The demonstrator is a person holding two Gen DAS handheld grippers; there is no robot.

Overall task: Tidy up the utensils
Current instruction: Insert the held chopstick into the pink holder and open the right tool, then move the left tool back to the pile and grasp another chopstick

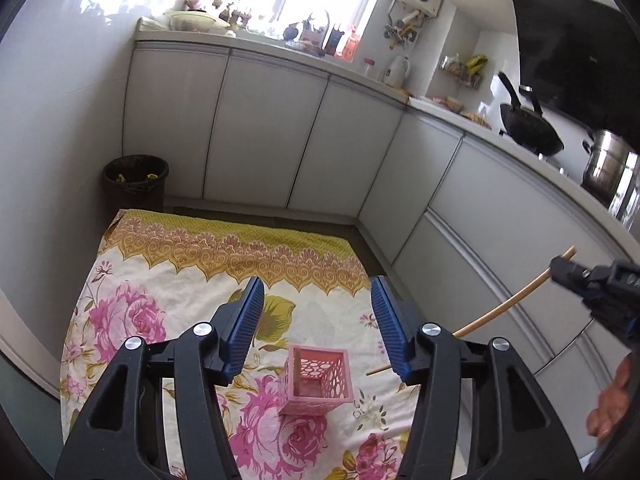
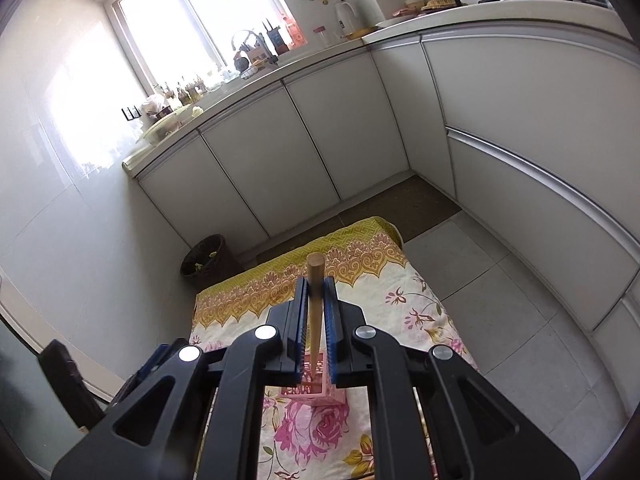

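Gripping a wooden chopstick [image 2: 315, 304] between closed pads, the right gripper [image 2: 315, 320] is holding it steeply tilted, lower tip aiming into the pink holder [image 1: 318, 380] on the floral cloth [image 1: 160, 288]; the left gripper [image 1: 318, 320] is hovering half-open, empty, above the holder

Small kitchen, white glossy wall [image 1: 60, 92] at left. L-shaped worktop [image 1: 360, 76] over pale cabinet doors [image 1: 264, 136], wrapping back and right sides. Bright window [image 2: 168, 28] above back run, strong daylight washing out panes. Clutter of bottles and jars along worktop's back edge. Black wok [image 1: 528, 128] and steel pot [image 1: 608, 164] on right run (hob there). Dark waste bin [image 1: 134, 182] in left corner. Grey tile floor [image 2: 500, 300]; floral cloth [image 1: 168, 280] covering low surface.
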